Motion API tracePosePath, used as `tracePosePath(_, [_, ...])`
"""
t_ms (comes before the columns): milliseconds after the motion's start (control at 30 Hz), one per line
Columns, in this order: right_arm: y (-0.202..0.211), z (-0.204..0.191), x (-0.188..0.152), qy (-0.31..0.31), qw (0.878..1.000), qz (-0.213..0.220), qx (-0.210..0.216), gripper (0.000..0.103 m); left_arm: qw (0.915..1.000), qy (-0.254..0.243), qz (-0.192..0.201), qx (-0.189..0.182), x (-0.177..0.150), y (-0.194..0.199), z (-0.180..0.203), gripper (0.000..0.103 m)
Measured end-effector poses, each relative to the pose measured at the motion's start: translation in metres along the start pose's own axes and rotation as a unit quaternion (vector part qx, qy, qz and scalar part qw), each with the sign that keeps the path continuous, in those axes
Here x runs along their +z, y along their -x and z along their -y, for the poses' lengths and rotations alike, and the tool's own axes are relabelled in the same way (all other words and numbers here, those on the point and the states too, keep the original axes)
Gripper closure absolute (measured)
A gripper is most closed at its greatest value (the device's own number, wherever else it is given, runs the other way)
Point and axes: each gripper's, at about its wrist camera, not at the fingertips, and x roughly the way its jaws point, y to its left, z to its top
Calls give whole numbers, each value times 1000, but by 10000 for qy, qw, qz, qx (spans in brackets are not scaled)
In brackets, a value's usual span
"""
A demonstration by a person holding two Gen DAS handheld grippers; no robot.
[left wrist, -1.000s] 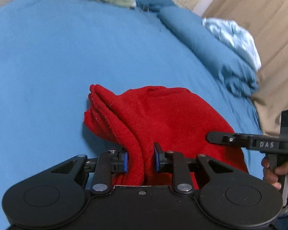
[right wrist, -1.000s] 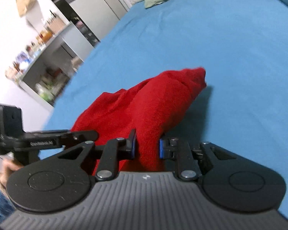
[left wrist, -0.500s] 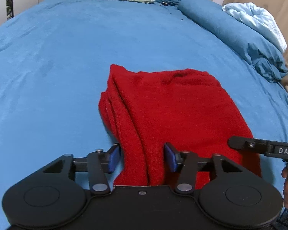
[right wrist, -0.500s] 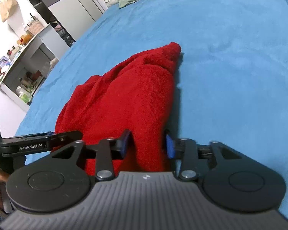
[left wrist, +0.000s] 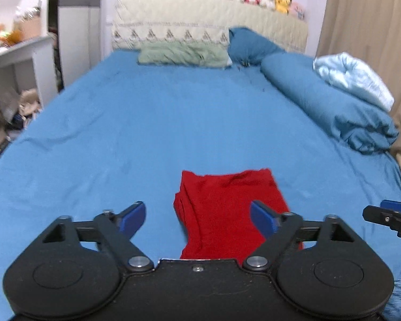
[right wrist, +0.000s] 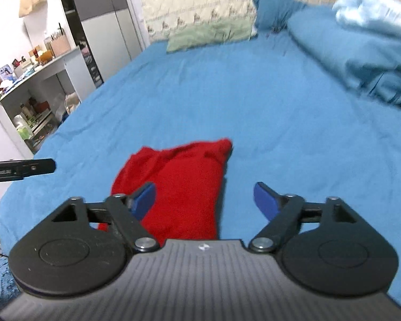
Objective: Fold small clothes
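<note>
Red garment folded and let go: check the fold, then move on

Red garment (left wrist: 227,208) lies flat on the blue bed sheet (left wrist: 120,133), close in front of both your claws, folded into a compact oblong with stacked layers showing along its left edge in the left wrist view; your left claw (left wrist: 197,218) stands wide, its blue pads well apart and gripping nothing, with the cloth below and between them; your right claw (right wrist: 205,196) is equally wide and empty, its left pad over the cloth and its right pad over bare sheet (right wrist: 294,139); the garment (right wrist: 179,184) looks free of both claws, so I judge this fold to be at its release stage, with the piece set down rather than held. The far corners look a little rumpled and the top edge is not quite straight; your next move, as I read it, calls either for a light press or tug to square those corners, or for carrying the piece aside if you are satisfied; come in low with a claw wide and pinch all the layers at once, or the stack may slide apart. Farther up the bed lie a green pillow (left wrist: 183,56), a rolled blue duvet (left wrist: 328,107) along the right side and a pale blue blanket (left wrist: 353,77) on it; no second garment shows in either view.
</note>
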Motion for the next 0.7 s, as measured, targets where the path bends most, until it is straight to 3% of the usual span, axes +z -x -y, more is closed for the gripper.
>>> tracePosePath(67, [29, -10, -1, 134, 9998, 74, -132, 0, 9999, -53, 104, 107, -5, 26, 9, 0])
tracePosePath(267, [72, -28, -24, 144, 9991, -200, -342, 0, 9978, -198, 130, 626, -40, 68, 25, 0])
tracePosePath(700, [87, -56, -87, 14, 9950, -756, -651, 0, 9983, -237, -219, 486, -96, 87, 32, 0])
